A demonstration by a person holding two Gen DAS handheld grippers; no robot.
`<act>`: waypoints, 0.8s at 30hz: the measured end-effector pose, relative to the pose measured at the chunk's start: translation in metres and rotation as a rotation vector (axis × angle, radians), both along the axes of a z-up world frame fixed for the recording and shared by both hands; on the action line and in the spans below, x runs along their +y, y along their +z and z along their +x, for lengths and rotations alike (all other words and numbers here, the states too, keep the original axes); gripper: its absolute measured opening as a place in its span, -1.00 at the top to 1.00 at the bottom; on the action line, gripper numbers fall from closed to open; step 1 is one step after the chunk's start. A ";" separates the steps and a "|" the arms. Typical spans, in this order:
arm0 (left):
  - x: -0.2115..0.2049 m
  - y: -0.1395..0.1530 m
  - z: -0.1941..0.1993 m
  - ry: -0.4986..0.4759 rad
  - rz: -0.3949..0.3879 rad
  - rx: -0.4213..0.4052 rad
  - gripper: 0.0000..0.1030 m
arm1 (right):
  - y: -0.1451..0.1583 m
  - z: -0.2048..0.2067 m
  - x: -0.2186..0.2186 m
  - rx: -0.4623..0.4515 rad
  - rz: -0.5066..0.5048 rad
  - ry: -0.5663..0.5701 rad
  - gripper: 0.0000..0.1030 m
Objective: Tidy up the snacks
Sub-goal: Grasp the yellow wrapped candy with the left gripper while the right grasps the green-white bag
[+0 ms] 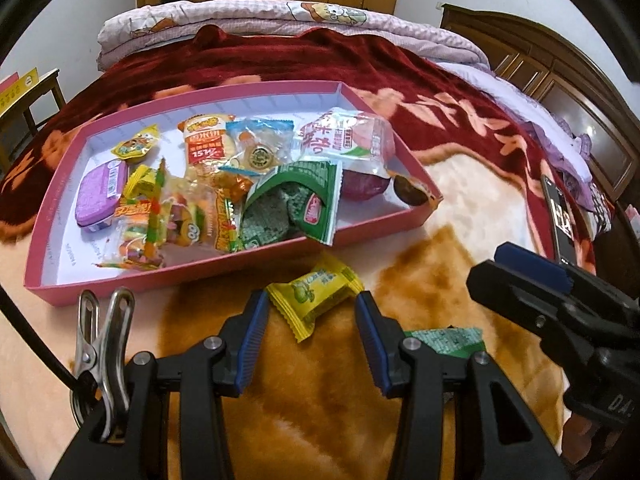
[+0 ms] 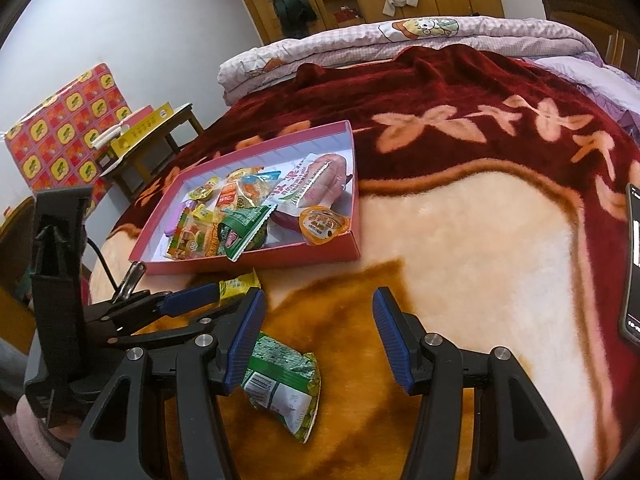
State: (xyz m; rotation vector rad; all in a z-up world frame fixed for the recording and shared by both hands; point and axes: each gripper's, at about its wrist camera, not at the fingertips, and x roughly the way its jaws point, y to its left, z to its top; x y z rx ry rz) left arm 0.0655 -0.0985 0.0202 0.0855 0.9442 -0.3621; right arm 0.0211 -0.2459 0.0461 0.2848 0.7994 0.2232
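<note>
Snacks are seen heaped in the pink tray [image 1: 352, 228], which fills the middle left of the left wrist view and rests on the plush blanket [image 1: 460, 208]. Along the tray, left to right, a purple tin [image 1: 100, 196], a clear bag of mixed candy [image 1: 160, 220], a green packet [image 1: 288, 204] and a pink-printed pouch [image 1: 344, 136] are found. At lower centre, the left gripper [image 1: 312, 316] is held wide apart, a yellow candy [image 1: 316, 296] lying between its blue pads, unclamped. In the right wrist view, the right gripper [image 2: 320, 328] is likewise spread, gripping nothing; a green seaweed packet [image 2: 280, 384] lies beside its left pad.
</note>
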 end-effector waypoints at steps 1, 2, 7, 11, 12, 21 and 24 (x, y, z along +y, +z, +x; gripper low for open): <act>-0.001 0.000 0.000 -0.002 0.005 -0.005 0.08 | -0.001 0.000 -0.001 0.001 0.003 0.000 -0.11; -0.004 -0.001 0.000 -0.006 0.013 -0.011 0.08 | -0.002 0.001 -0.001 0.003 0.006 0.000 -0.11; -0.012 -0.003 0.003 0.000 0.040 -0.034 0.08 | -0.007 0.002 -0.002 0.009 0.018 0.002 -0.11; -0.012 -0.003 0.005 0.017 0.036 -0.038 0.26 | -0.009 0.002 -0.003 0.014 0.024 0.002 -0.11; -0.011 -0.003 0.005 0.017 0.042 -0.041 0.34 | -0.009 0.002 -0.003 0.015 0.025 0.001 -0.11; -0.010 -0.002 -0.003 -0.006 0.058 -0.051 0.45 | -0.009 0.002 -0.004 0.014 0.026 0.001 -0.11; -0.006 0.000 -0.006 0.003 0.051 -0.050 0.46 | -0.008 0.000 -0.003 0.014 0.026 0.002 -0.11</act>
